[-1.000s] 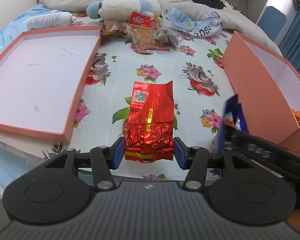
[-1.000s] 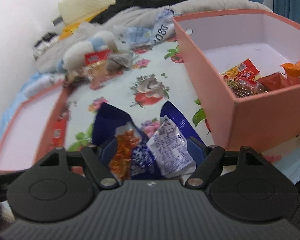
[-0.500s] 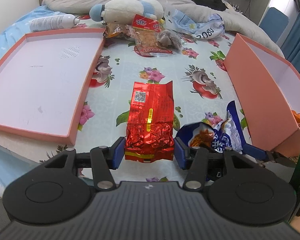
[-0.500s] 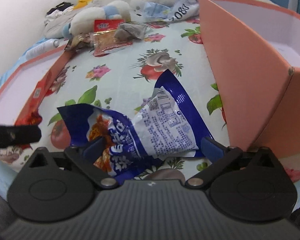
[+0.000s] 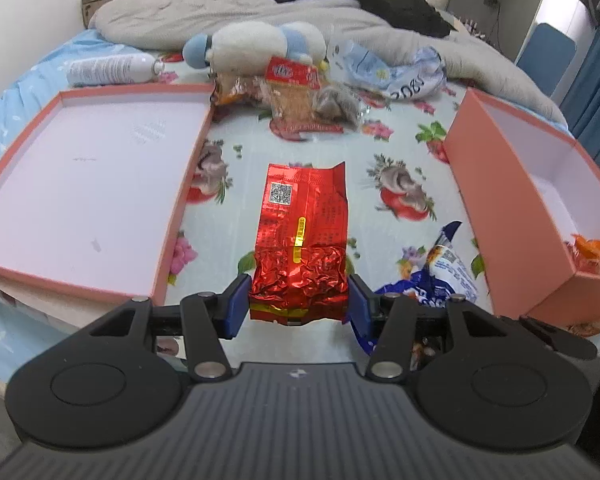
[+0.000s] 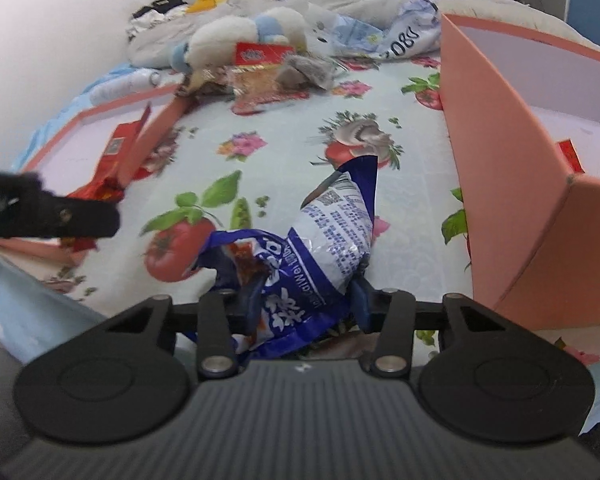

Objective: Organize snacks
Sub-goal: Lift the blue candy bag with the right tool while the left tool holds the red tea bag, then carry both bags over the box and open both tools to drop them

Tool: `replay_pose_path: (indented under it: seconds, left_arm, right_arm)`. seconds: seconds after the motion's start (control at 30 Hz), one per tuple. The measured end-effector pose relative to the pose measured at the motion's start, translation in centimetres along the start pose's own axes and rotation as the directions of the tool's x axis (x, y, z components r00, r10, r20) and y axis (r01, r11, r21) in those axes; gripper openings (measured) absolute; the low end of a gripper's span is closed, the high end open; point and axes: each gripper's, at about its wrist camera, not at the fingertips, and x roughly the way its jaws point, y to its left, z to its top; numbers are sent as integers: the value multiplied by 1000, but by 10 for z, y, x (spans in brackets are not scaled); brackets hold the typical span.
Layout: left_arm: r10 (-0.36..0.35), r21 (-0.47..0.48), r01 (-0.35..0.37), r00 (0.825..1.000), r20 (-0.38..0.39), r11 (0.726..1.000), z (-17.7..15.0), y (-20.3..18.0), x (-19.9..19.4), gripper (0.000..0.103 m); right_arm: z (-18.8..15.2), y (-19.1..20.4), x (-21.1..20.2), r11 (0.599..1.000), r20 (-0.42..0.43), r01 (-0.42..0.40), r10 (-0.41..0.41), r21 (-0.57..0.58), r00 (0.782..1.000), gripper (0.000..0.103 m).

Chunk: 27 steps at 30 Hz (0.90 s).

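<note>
A red foil packet (image 5: 304,220) hangs lengthwise over the flowered bedsheet, and my left gripper (image 5: 298,300) is shut on its crumpled near end. The packet (image 6: 112,152) and a left finger (image 6: 48,212) also show at the left of the right wrist view. A blue and white snack bag (image 6: 332,224) lies bunched on the sheet beside the pink box (image 6: 500,160). My right gripper (image 6: 306,300) is closing, and its pads squeeze the bag's near end. The same bag (image 5: 444,272) shows low right in the left wrist view.
A shallow pink lid (image 5: 80,184) lies at the left. The deep pink box (image 5: 500,200) at the right holds a few snacks. A pile of snack packets (image 5: 296,96), a plush toy (image 5: 252,44), a spray can (image 5: 108,68) and grey bedding lie at the back.
The right jaws spread wide around the blue bag on the sheet, then narrowed onto it as the wrist rolled. The left gripper rose a little with the red packet.
</note>
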Motion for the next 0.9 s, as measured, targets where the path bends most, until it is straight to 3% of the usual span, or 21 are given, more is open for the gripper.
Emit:
replay_pose_path:
  seconds: [0.43, 0.9]
  left_arm:
    - [-68, -4, 68, 995, 71, 998, 24, -19, -60, 57]
    - [-213, 70, 206, 972, 99, 976, 25, -83, -102, 57]
  right_arm:
    - [34, -13, -88, 999, 128, -33, 30, 25, 991, 46]
    - [37, -59, -172, 998, 254, 48, -58, 48, 965, 47]
